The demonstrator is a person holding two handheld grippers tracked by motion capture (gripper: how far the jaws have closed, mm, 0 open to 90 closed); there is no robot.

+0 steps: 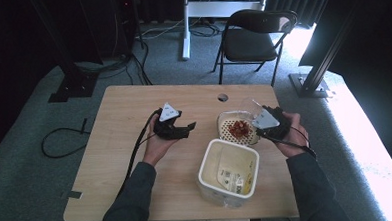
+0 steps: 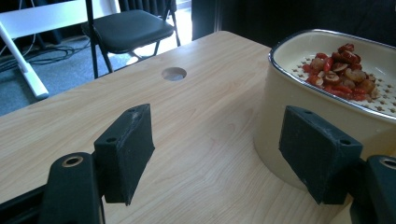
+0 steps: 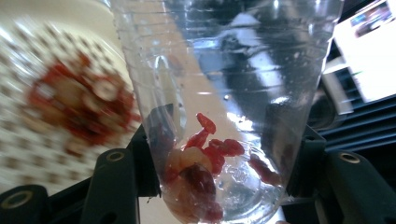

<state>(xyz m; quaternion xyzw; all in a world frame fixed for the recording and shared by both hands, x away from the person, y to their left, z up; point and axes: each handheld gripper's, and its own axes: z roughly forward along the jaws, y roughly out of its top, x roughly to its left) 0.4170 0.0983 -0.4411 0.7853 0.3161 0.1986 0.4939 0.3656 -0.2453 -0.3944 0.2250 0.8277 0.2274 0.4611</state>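
Grey carpet, dark curtains, a black folding chair (image 1: 255, 38) beyond a pale wooden surface (image 1: 126, 158) with a round hole (image 1: 223, 97) near its far edge. Left claw (image 1: 185, 128) held just above the wood left of centre, jaws standing wide apart with nothing between them; in the left gripper view, aimed toward a cream perforated strainer bowl (image 2: 299, 121) carrying a heap of red dried fruit (image 2: 341, 72). Right claw (image 3: 219, 177) clamped on a clear plastic cup (image 3: 224, 70), pads pressing both sides of its base, a few red pieces (image 3: 210, 154) lying inside near the bottom. Cup (image 1: 251, 108) tipped at the right rim of the strainer bowl (image 1: 225, 129). Nearer the person, a larger cream tub (image 1: 229, 171), just beside the bowl, with a labelled packet (image 1: 234, 180) inside.
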